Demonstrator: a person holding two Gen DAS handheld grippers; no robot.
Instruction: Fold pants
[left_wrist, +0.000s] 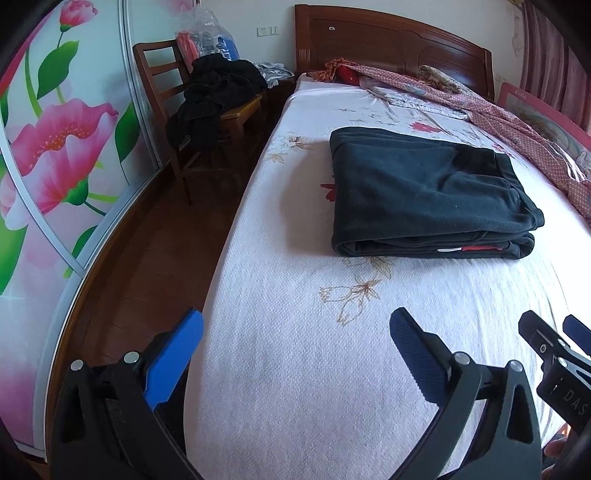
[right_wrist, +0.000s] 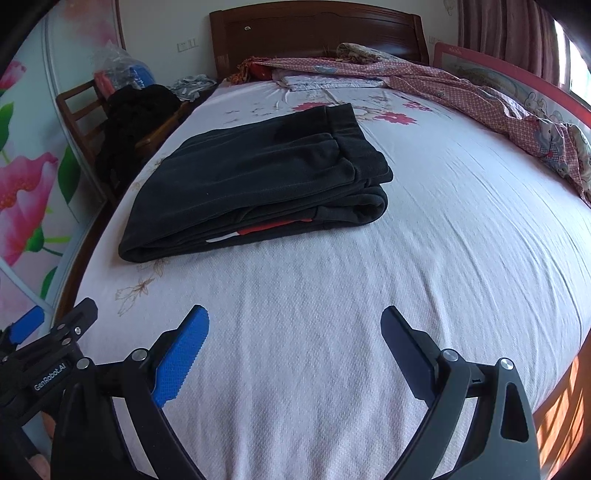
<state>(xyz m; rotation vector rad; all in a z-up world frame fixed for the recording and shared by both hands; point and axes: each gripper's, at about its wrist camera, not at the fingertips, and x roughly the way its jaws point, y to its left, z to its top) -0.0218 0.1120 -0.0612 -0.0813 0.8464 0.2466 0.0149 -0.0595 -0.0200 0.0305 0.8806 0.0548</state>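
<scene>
Dark pants (left_wrist: 424, 192) (right_wrist: 258, 177) lie folded into a flat, layered rectangle on the white flowered bed sheet (left_wrist: 295, 350) (right_wrist: 369, 288); a red and white label peeks from the near fold. My left gripper (left_wrist: 295, 325) hovers open over the near left part of the bed, well short of the pants, holding nothing. Beside it, to the right, my right gripper (right_wrist: 295, 321) is open too and empty, above bare sheet in front of the pants. Each gripper shows at the edge of the other's view.
A wooden chair (left_wrist: 207, 110) piled with black clothes stands left of the bed, by a flower-printed wardrobe door (left_wrist: 55, 166). A pink patterned quilt (right_wrist: 480, 92) runs along the bed's far right side. The wooden headboard (right_wrist: 314, 33) is at the back.
</scene>
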